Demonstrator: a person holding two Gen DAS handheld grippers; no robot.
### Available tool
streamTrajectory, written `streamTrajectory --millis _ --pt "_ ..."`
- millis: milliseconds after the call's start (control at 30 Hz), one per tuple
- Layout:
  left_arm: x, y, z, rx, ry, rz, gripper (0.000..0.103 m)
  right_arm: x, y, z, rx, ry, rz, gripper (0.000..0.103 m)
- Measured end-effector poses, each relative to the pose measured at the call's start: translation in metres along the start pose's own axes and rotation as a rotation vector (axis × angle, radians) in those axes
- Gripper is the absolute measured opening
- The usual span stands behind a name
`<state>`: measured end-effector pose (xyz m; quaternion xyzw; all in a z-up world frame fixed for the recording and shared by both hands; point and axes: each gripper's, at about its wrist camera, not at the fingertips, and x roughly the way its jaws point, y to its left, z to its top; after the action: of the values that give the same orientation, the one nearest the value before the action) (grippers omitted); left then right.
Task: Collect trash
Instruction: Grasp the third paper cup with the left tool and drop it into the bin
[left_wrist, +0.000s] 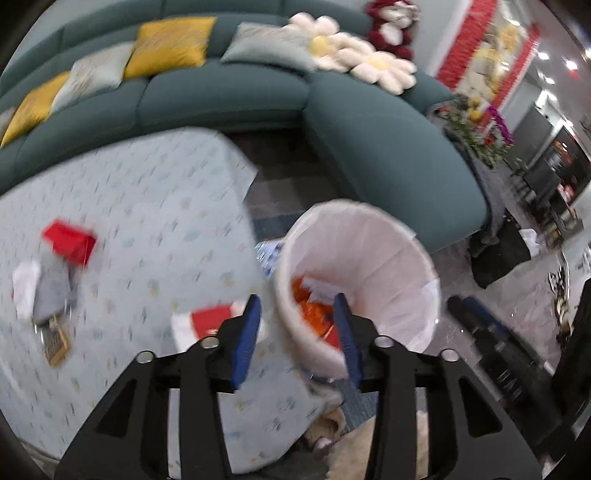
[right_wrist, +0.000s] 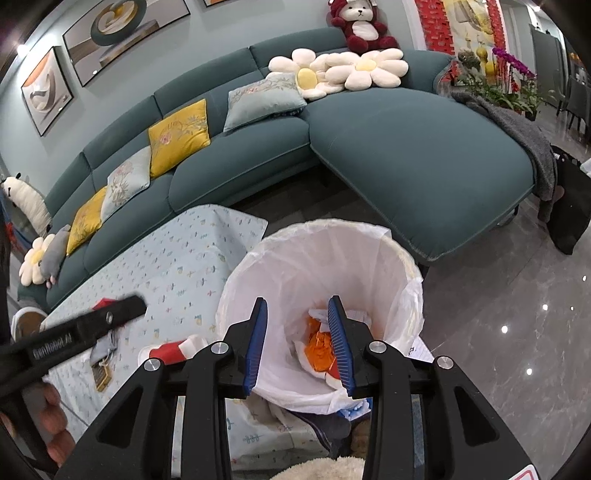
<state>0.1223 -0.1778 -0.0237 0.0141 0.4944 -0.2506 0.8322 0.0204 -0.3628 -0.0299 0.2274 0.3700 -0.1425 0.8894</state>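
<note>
The right tool (right_wrist: 298, 338) hangs over the mouth of the bin (right_wrist: 369, 236), its jaws apart with nothing between them, probably because this is the place where trash is let go. The left tool (left_wrist: 297, 334) is also parted and empty, beside the bin's rim at the table (left_wrist: 147, 192) edge (this view is blurred). The bin stands on the floor just beside the table, lined with a white bag, with orange and white scraps (right_wrist: 321, 341) at the bottom. Red-and-white pieces (left_wrist: 70, 242) remain on the table, well apart from the bin.
</note>
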Motion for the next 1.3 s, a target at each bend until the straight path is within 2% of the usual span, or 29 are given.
streamTrajectory --millis 67,267,533,733,867,1067,1100,1267,1300 --pt "0.006 0.014 -0.01 -0.025 0.016 0.033 0.057 0.007 0.0 -0.003 0.001 0.015 0.004 0.034" --pt "0.027 0.041 -0.026 -0.068 0.076 0.078 0.056 0.022 0.004 -0.008 0.006 0.043 0.013 0.034" --pt "0.049 0.047 -0.045 -0.082 0.156 0.07 0.056 0.033 0.01 -0.01 0.0 0.063 0.02 0.034" --pt "0.05 0.052 -0.047 -0.084 0.143 0.1 0.053 0.037 0.011 -0.011 -0.004 0.075 0.021 0.034" --pt "0.035 0.059 -0.043 -0.107 0.102 0.087 0.053 0.038 0.013 -0.013 -0.008 0.077 0.021 0.034" --pt "0.042 0.076 -0.052 -0.138 0.132 0.11 0.053 0.04 0.018 -0.015 -0.009 0.084 0.026 0.034" --pt "0.045 0.077 -0.053 -0.137 0.142 0.111 0.051 0.04 0.019 -0.015 -0.012 0.085 0.027 0.034" --pt "0.057 0.074 -0.054 -0.125 0.179 0.057 0.007 0.04 0.023 -0.016 -0.024 0.085 0.031 0.034" --pt "0.056 0.072 -0.053 -0.116 0.179 0.045 0.006 0.039 0.024 -0.016 -0.026 0.084 0.031 0.034"
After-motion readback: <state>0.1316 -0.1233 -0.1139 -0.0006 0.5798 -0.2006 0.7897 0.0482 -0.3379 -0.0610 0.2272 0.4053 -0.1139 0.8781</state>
